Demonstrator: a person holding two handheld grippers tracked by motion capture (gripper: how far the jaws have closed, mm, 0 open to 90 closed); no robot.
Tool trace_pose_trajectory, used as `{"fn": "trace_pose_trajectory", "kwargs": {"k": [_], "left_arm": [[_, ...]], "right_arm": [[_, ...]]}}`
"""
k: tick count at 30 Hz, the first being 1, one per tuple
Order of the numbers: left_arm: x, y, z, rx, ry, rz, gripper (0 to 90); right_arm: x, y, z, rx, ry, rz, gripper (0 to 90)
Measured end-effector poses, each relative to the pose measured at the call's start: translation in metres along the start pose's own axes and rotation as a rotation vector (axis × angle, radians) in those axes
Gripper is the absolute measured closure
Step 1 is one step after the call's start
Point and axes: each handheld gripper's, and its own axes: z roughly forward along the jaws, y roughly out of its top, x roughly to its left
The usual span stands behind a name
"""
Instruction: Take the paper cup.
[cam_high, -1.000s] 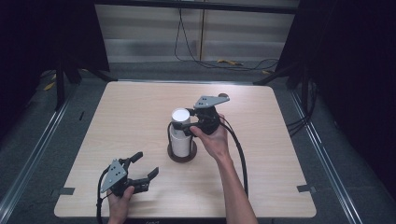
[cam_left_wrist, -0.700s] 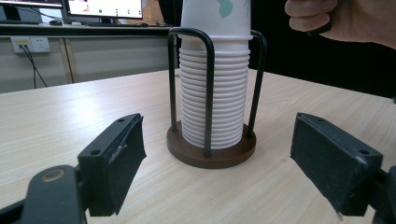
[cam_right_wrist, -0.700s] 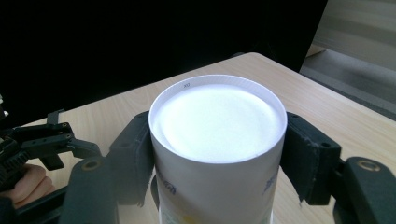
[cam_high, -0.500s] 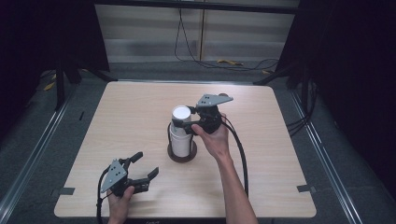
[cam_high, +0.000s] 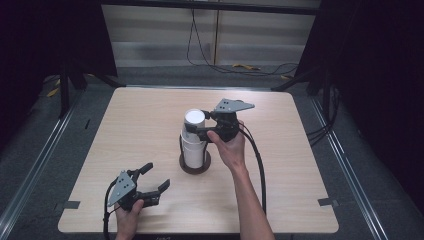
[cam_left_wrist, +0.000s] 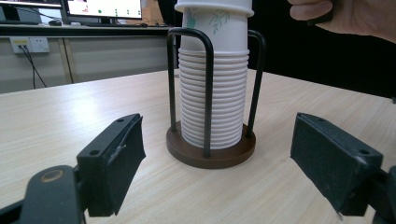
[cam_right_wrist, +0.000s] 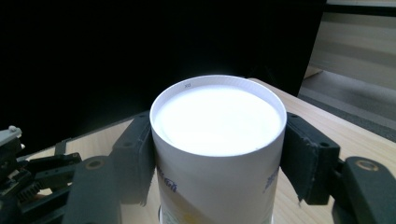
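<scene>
A stack of white paper cups (cam_high: 192, 150) stands upside down in a black wire holder with a round brown base (cam_high: 196, 168) at the table's middle. My right gripper (cam_high: 196, 128) is shut on the top cup (cam_high: 194, 119), its pads (cam_right_wrist: 135, 154) pressing both sides of the cup (cam_right_wrist: 217, 116). That top cup (cam_left_wrist: 212, 23) sits a little higher than the ribbed stack (cam_left_wrist: 212, 98) below. My left gripper (cam_high: 156, 176) rests open near the table's front left, its jaws wide apart and pointing at the holder (cam_left_wrist: 210, 151), with nothing between them.
The wooden table (cam_high: 300, 165) has bare surface all around the holder. Cables (cam_high: 260, 67) lie on the floor behind the table. Dark curtains stand at both sides.
My right gripper has risen slightly with the top cup in it. The left gripper has not moved.
</scene>
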Motion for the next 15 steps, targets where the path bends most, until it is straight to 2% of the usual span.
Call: {"fn": "trace_pose_trajectory", "kwargs": {"k": [15], "left_arm": [[0.0002,0.0001,0.0004,0.005,-0.006,0.001,16.9]], "right_arm": [[0.0012,0.0046,-0.0079,-0.062,0.0,0.01,34.4]]}}
